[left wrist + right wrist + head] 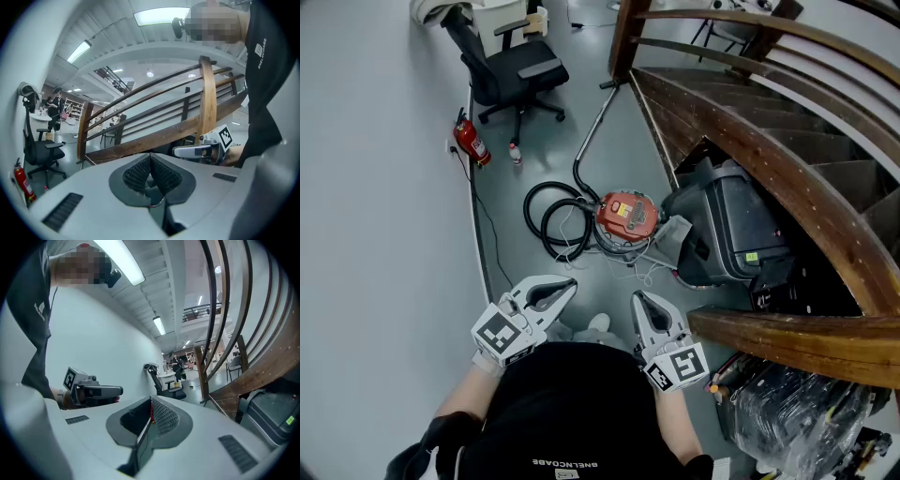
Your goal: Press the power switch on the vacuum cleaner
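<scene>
A round red-topped vacuum cleaner stands on the grey floor, with its black hose coiled at its left and a metal wand running up towards the stairs. The power switch is too small to make out. My left gripper and right gripper are held close to the body, well short of the vacuum, both shut with nothing between the jaws. The left gripper view shows the jaws closed against a wooden stair rail, with the right gripper beside it; the right gripper is closed too.
A curved wooden staircase fills the right, with a black bin under it and bagged clutter near my right side. A black office chair and a red fire extinguisher stand by the left wall. A thin cable runs along it.
</scene>
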Tool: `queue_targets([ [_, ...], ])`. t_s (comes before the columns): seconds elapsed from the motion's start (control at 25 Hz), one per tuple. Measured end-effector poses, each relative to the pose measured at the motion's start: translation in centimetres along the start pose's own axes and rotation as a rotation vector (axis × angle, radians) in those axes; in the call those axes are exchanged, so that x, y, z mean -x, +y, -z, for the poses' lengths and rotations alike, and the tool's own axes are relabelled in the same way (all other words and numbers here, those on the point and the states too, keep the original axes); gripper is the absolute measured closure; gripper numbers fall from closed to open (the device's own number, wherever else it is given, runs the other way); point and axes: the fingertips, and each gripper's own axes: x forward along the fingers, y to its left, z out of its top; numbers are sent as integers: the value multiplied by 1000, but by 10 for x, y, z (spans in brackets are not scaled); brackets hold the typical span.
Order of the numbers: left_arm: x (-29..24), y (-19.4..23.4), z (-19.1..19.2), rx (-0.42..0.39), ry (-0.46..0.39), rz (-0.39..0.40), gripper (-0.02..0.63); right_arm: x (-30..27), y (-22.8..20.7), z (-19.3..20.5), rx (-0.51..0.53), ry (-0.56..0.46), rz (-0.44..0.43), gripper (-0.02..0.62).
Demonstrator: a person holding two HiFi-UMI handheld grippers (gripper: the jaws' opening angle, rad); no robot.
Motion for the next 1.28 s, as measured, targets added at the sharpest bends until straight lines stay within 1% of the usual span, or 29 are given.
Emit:
queue_targets([
  [0.08, 6, 1, -3, -38, 1, 15, 591, -6, 9, 1, 1, 6, -4, 568],
  [0.12, 9, 1, -4, -43, 4, 24, 591, -9, 13, 1, 1, 8, -5, 568],
  [0.16, 13, 2, -6, -31, 4, 32, 591, -11, 16, 2, 1, 10, -5, 568],
  [0.28, 24, 5, -8, 38, -21, 65, 592, -19, 25, 1, 0, 15, -4, 568],
  [0.4, 36, 11, -6, 47, -17, 87, 592, -29, 36, 1, -4, 15, -8, 568],
  [0.48, 45, 19, -5, 74, -19, 89, 592, -37, 43, 3, -20, 9, -8, 568],
  [0.6, 57, 36, -4, 67, -24, 54, 592, -50, 49, 2, -39, 10, 6, 568],
  [0.72, 70, 56, -2, 57, -45, 9, 592, -62, 59, 4, -22, 17, 21, 568],
  [0.8, 76, 65, 0, 63, -57, -1, 592, -66, 64, 6, -16, 21, 25, 568],
  [0.92, 78, 72, 4, 68, -42, -1, 592, -70, 63, 11, -28, 35, 26, 568],
  [1.04, 76, 85, 7, 65, -36, -13, 591, -84, 55, 16, -40, 43, 27, 568],
  [1.12, 71, 97, 10, 87, -31, -36, 591, -95, 45, 18, -53, 48, 24, 568],
  [1.2, 62, 108, 10, 104, -26, -55, 591, -107, 32, 17, -63, 53, 11, 568],
  [1.28, 49, 122, 7, 104, -20, -71, 591, -122, 16, 15, -68, 59, -7, 568],
])
